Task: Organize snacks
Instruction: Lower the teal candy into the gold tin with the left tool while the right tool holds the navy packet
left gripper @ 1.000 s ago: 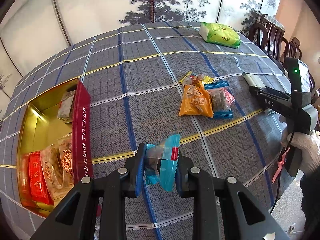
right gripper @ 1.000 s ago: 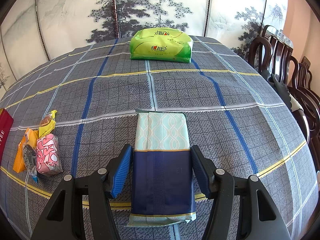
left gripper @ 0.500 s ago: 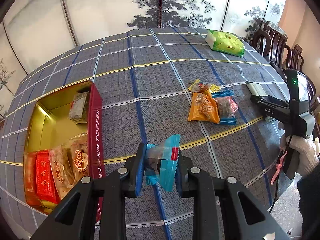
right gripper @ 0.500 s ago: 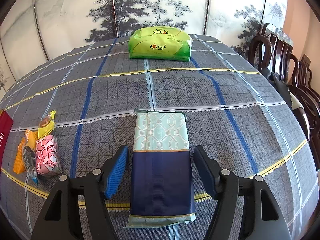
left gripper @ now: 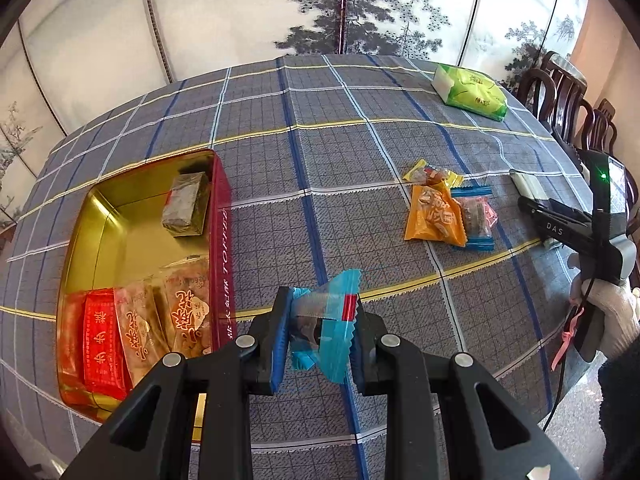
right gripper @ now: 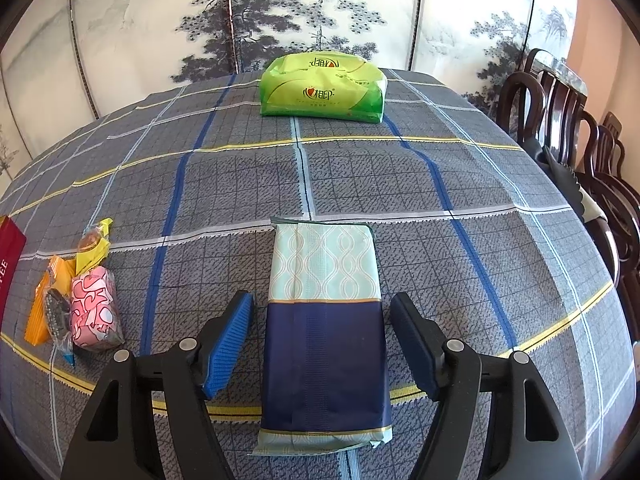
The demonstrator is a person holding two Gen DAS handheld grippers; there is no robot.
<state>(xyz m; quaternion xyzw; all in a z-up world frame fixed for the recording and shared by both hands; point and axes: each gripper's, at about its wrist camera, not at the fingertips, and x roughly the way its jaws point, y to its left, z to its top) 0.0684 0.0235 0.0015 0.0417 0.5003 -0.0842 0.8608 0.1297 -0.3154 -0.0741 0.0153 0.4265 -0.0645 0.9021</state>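
Blue-wrapped snack [left gripper: 326, 324]: crinkled, translucent, red stripe, maybe cake.

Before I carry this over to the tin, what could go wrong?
The left gripper pinches the blue-wrapped candy by crinkly wrapper, so it may slip. The tin has a raised red wall that could catch it. The right gripper is closing around the navy packet, pads clear.

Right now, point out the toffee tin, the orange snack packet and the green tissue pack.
toffee tin [left gripper: 221, 216], left wrist view, on its red side wall.
orange snack packet [left gripper: 434, 216], left wrist view, middle of the wrapper.
green tissue pack [right gripper: 322, 90], right wrist view, on its front face.
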